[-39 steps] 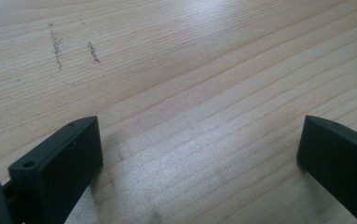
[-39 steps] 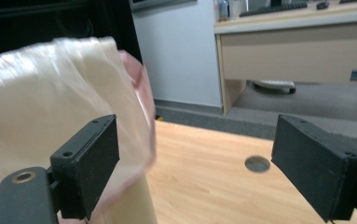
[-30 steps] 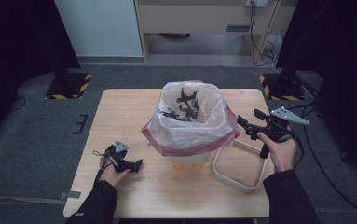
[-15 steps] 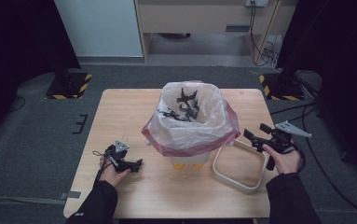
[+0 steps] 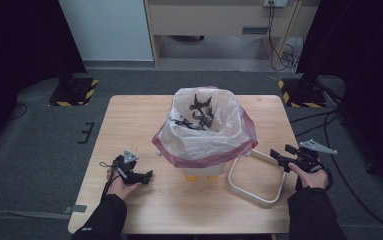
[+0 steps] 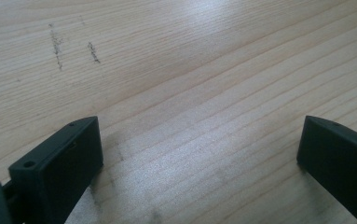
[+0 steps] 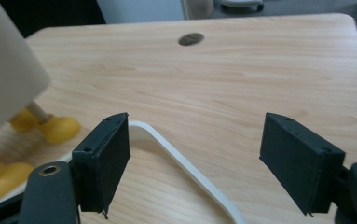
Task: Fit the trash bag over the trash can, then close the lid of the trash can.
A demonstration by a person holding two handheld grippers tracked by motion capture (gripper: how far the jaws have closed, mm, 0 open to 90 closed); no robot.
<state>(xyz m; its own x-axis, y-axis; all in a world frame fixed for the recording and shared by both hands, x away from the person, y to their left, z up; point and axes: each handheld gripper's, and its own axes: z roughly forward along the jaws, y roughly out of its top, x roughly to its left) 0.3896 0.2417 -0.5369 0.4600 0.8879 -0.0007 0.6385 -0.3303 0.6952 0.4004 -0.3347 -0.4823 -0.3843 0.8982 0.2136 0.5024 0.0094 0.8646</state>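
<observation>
Bag-lined bin [image 5: 205, 150] with black pieces [image 5: 199, 116]

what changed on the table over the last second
The right claw came down from beside the bin's rim to just above the table, at the near corner of the white frame, jaws open and empty. The left claw, the lined bin and the frame stayed put.

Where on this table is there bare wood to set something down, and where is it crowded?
Free: the far left of the table, beyond the left gripper and left of the bin; also the near edge between the two forearms. Crowded: the middle, under the bagged bin, and the right side, where the white ring lies beside the right gripper.
</observation>
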